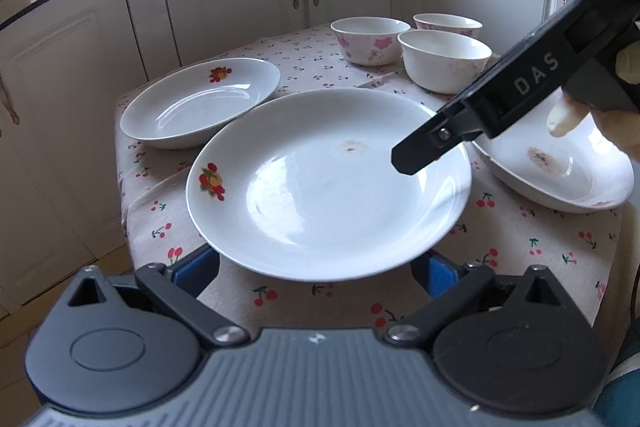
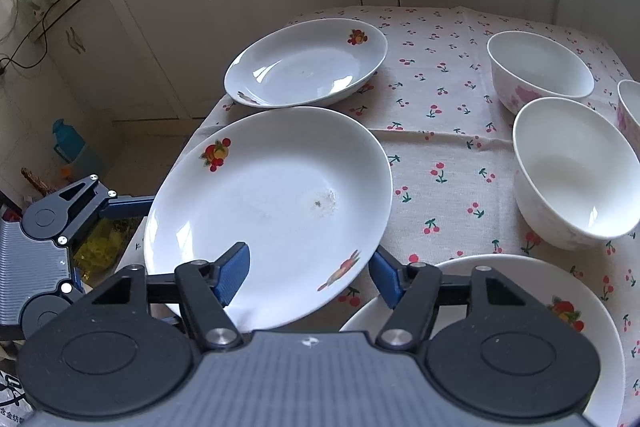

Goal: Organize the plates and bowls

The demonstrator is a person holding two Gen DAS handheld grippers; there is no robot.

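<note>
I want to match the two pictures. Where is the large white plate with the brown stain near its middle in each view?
Left wrist view: large white stained plate, centre, above the tool base.
Right wrist view: same plate, centre-left, between the blue pads.
Shared landmark: smaller white fruit-print plate behind it.

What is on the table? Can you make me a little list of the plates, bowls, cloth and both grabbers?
plates: three, white with fruit pictures
middle plate: sticks out past the table edge
far plate: flat on the cloth
near plate: partly hidden
bowls: far bowl, near bowl, third bowl
tablecloth: cherry print
left gripper: open, at middle plate's rim
right gripper: open, straddling middle plate's rim
</note>
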